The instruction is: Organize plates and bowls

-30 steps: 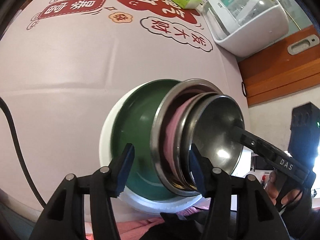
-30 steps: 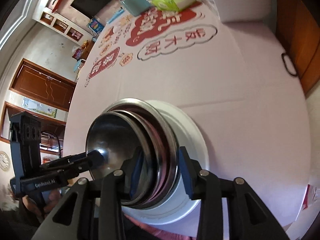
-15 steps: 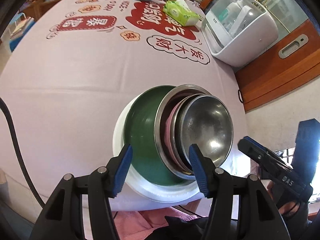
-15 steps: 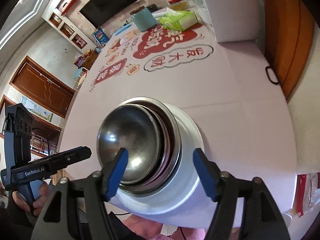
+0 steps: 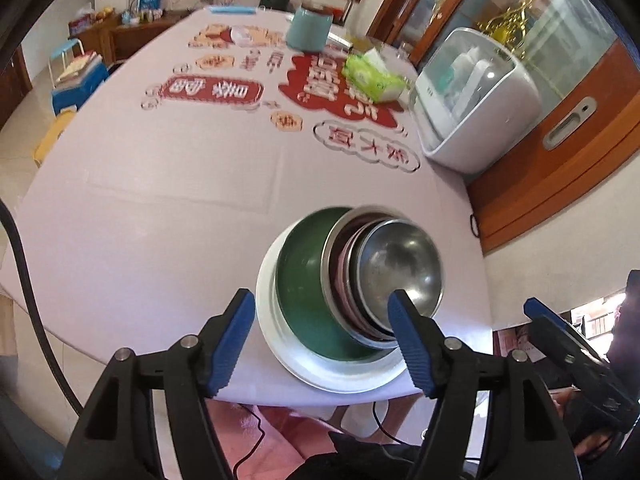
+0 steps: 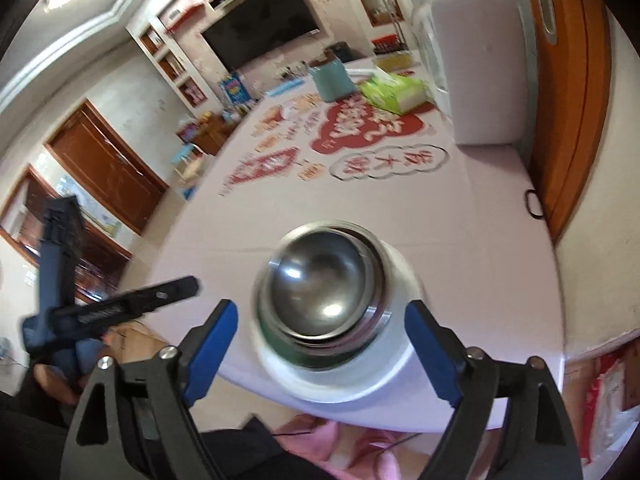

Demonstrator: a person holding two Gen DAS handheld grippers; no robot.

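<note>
Left wrist view first: our left hand-held gripper (image 5: pixel 322 330) hangs above the near edge of the counter (image 5: pixel 160 200), and its jaws are opening with nothing pressed between them. Just ahead of it, seen through the gap between its fingers, stands the stack: a white plate (image 5: pixel 276 332) at the bottom, a green bowl (image 5: pixel 304 296) in it, then a wider steel bowl (image 5: pixel 334 256), a thin pink rim and a small steel bowl (image 5: pixel 400 268) on top. We judge the pieces are nested largest to smallest so the pile sits steady and takes little room. The right-hand finger overlaps the small bowl's rim in the picture, but we cannot see it pressing there. Far ahead and to the right of this hand-held gripper sit a green tissue pack (image 5: pixel 374 78) and a white cabinet with a clear lid (image 5: pixel 476 104), both well apart from the stack.

Moving to the right wrist view, our right hand-held gripper (image 6: pixel 322 342) also hovers over the stack, jaws opening very wide and empty; the small steel bowl (image 6: pixel 320 284) lies ahead, between the two fingers and clear of both. To its left, the other hand-held gripper reaches in from the side, short of the bowls. With both tools free, the stacking looks finished to us.
</note>
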